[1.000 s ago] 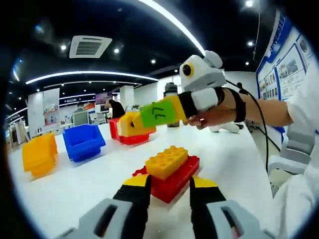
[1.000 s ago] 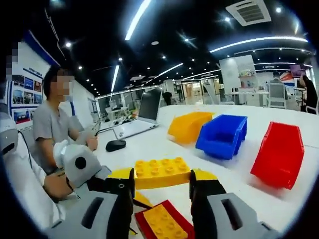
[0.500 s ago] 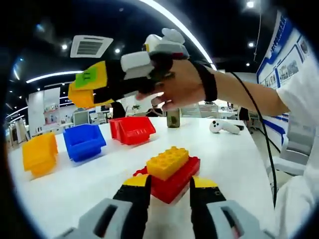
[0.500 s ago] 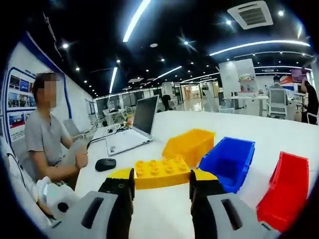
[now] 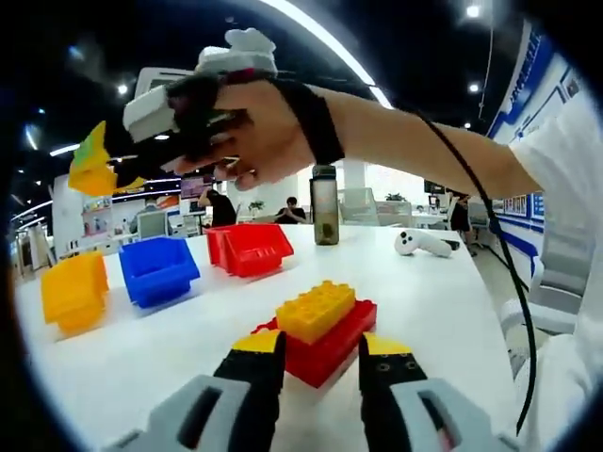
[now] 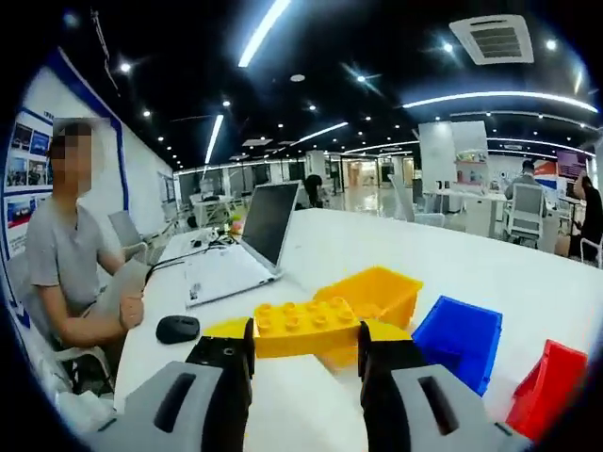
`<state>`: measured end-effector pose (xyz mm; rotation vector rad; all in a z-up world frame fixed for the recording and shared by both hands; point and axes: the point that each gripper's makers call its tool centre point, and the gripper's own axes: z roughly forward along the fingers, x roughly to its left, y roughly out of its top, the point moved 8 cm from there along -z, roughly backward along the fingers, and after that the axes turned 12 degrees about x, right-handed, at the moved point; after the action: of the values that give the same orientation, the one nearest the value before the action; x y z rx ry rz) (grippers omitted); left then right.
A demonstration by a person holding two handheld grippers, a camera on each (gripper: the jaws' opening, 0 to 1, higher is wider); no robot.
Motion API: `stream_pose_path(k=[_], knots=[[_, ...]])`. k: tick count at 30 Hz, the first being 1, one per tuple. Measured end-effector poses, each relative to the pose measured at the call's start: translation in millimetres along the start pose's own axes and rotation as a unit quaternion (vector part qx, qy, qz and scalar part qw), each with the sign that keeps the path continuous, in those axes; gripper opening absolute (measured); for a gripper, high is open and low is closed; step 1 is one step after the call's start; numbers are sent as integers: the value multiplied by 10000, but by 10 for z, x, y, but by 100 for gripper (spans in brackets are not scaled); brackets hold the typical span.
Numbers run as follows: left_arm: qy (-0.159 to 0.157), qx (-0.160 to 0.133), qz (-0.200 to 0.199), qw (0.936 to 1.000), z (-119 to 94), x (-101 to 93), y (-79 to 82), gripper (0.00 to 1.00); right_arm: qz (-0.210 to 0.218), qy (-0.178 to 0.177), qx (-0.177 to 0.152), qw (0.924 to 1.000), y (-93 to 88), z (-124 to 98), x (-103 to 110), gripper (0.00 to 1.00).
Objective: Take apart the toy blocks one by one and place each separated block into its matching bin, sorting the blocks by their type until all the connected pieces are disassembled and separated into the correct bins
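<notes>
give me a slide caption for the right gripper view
Right tool carries a yellow block toward the yellow bin, with blue bin alongside.

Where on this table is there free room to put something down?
Bare white table lies right of the block stack, toward the white controller, and between the stack and the blue bin. The far-left row with yellow bin and red bin is crowded.
</notes>
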<state>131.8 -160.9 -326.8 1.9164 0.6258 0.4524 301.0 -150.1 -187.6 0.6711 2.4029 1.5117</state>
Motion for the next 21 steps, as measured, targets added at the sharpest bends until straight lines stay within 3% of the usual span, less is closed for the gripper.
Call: stream_pose_path(k=[6,10,17,21], knots=[[14,9,28,10000,2,2,-1,33,101,-202,-48,9997,130,313,-121,45],[16,-5,14,10000,1,7,-1,33,45,-434,39,9990,183,594,-320,45],[1,-19,7,10000,5,2,-1,33,-221,-633,290,9973,181,1045,-549,45],[-16,-38,-12,10000,5,4,0,33,-307,-672,375,9966,138,1169,-546,45]])
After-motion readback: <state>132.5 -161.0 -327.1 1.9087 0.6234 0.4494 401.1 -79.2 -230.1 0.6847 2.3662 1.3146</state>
